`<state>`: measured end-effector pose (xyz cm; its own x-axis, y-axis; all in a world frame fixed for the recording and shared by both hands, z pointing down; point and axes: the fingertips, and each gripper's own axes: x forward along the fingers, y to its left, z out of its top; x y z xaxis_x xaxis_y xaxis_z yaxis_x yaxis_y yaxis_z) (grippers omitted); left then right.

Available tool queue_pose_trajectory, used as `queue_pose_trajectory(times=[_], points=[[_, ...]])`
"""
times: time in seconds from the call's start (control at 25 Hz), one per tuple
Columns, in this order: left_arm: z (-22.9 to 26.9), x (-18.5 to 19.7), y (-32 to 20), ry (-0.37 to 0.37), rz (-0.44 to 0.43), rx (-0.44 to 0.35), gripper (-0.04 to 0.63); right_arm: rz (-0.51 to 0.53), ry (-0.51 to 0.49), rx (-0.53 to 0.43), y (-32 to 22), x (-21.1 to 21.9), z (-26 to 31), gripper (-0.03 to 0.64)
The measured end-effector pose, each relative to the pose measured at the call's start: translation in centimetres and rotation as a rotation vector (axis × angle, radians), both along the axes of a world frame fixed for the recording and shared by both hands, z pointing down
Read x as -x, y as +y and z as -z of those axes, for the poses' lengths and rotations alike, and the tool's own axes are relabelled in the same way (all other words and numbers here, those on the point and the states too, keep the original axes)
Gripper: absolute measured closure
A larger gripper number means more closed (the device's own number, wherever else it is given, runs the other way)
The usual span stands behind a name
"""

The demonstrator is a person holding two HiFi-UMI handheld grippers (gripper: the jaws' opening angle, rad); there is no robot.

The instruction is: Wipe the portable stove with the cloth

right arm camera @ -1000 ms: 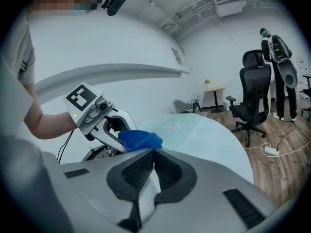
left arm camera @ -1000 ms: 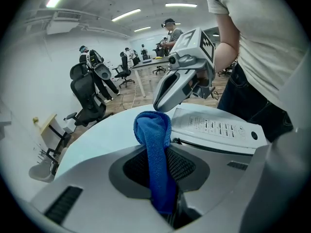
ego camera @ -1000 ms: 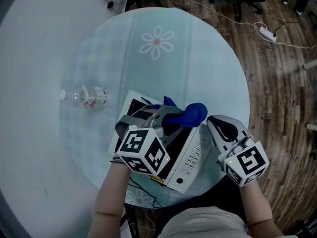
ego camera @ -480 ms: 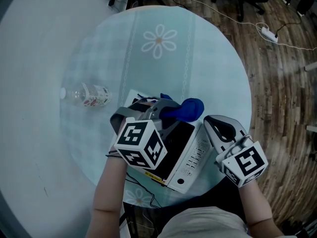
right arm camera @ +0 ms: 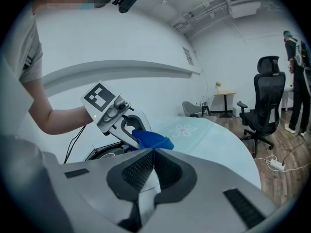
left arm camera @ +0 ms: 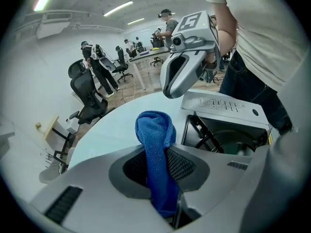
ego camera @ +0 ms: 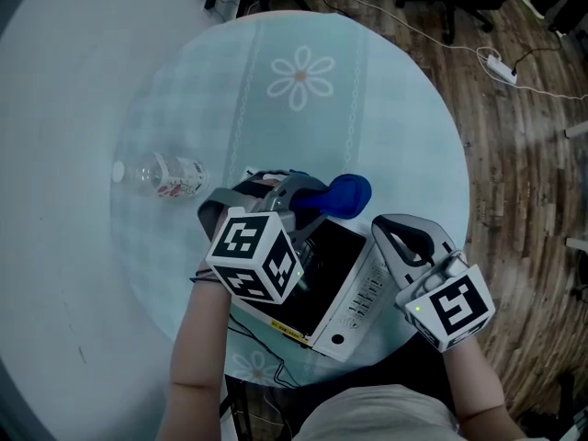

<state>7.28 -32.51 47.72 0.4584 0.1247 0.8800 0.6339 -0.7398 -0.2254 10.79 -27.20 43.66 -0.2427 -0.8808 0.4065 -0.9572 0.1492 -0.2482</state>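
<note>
The white portable stove (ego camera: 354, 292) with a black top sits on the near part of the round table (ego camera: 303, 127). My left gripper (ego camera: 322, 200) hovers over the stove's far edge, shut on a bunched blue cloth (ego camera: 346, 194). In the left gripper view the cloth (left arm camera: 156, 149) hangs pinched between the jaws, with the stove's burner (left arm camera: 218, 135) just to the right. My right gripper (ego camera: 382, 225) rests beside the stove's right side, jaws closed together on nothing. The right gripper view shows the left gripper (right arm camera: 127, 125) with the cloth (right arm camera: 153, 141) ahead.
A clear plastic bottle (ego camera: 170, 176) lies on its side on the table, left of the stove. A thin cable (ego camera: 266, 338) runs off the near table edge. Wooden floor with a power strip (ego camera: 497, 60) and office chairs (right arm camera: 266, 101) lies to the right.
My left gripper has shifted a little to the left and away from me along the stove's far edge, carrying the cloth. The right gripper has barely moved.
</note>
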Motion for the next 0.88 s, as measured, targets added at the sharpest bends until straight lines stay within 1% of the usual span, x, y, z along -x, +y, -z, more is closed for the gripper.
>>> queue_pose_trajectory(times=[0.2,0.4,0.56,0.88], points=[[-0.4,-0.2,-1.7,-0.006,0.007,-0.017,0.497,0.031,0.008,-0.005,-1.2,0.7,0.3,0.594],[-0.6,0.1,-3.1,-0.013,0.018,-0.028,0.497,0.057,0.004,0.016,-2.2,1.5,0.3,0.594],[-0.5,0.5,-4.1,0.004,0.047,-0.012,0.497,0.092,0.039,0.023,-3.1,2.1,0.2,0.594],[-0.5,1.7,-6.8,0.031,0.119,-0.008,0.497,0.111,0.04,0.029,-4.4,2.8,-0.1,0.594]])
